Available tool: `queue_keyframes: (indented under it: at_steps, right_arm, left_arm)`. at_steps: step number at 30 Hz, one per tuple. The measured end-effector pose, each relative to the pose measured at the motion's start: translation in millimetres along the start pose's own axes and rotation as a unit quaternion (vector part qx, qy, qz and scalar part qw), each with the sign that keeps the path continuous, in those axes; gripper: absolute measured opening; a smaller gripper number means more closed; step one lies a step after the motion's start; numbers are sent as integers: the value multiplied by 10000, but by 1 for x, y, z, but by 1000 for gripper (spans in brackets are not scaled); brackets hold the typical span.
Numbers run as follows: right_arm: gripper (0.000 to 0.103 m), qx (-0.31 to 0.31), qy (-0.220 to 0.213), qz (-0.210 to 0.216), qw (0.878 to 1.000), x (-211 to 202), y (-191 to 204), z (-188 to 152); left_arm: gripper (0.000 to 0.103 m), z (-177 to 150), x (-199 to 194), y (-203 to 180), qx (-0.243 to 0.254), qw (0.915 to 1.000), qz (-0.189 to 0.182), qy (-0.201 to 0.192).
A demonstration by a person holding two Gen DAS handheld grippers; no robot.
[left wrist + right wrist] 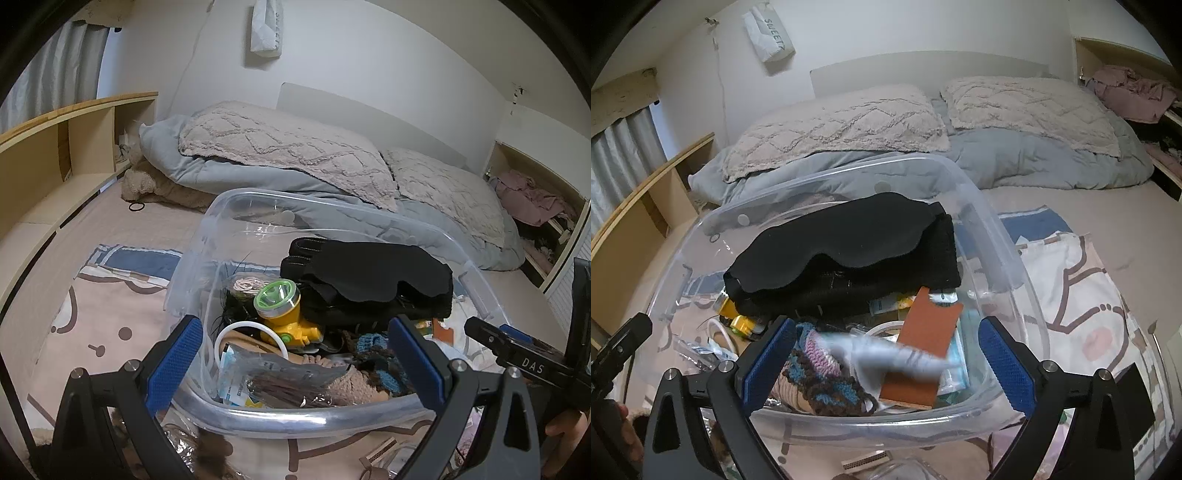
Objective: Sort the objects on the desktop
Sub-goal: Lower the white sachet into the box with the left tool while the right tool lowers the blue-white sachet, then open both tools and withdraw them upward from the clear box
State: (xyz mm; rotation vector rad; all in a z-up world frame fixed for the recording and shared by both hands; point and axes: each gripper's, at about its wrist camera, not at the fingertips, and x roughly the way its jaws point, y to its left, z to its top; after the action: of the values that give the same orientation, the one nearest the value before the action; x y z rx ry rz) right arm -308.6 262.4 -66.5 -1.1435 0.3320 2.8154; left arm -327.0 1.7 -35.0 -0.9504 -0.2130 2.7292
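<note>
A clear plastic bin (295, 419) (993, 229) stands on the bed, full of small items. In it lie a black sleep mask (369, 273) (842, 232) on black gloves, a yellow headlamp (282, 310), a brown card (923, 354), a knitted pouch (820, 384) and a bag of brown sticks (280, 384). My left gripper (295, 365) is open over the bin's near rim, empty. My right gripper (886, 365) is open over the bin; a blurred pale packet (886, 360) is in mid-air between its fingers, not gripped.
The bed has a patterned sheet (110, 295), a grey duvet (258, 177) and pillows (842, 122) behind the bin. A wooden shelf (55, 147) runs along the left. A black hair tie (136, 206) lies on the sheet. Small items lie in front of the bin (866, 461).
</note>
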Motion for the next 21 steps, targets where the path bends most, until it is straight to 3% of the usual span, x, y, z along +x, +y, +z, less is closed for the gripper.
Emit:
queue_keyframes:
  at_steps: [21]
  right_arm:
    - [99,29,-162,152,9997,-12,-6,1]
  left_arm:
    - [101,-2,-5,-12,134,9999,-13,-14]
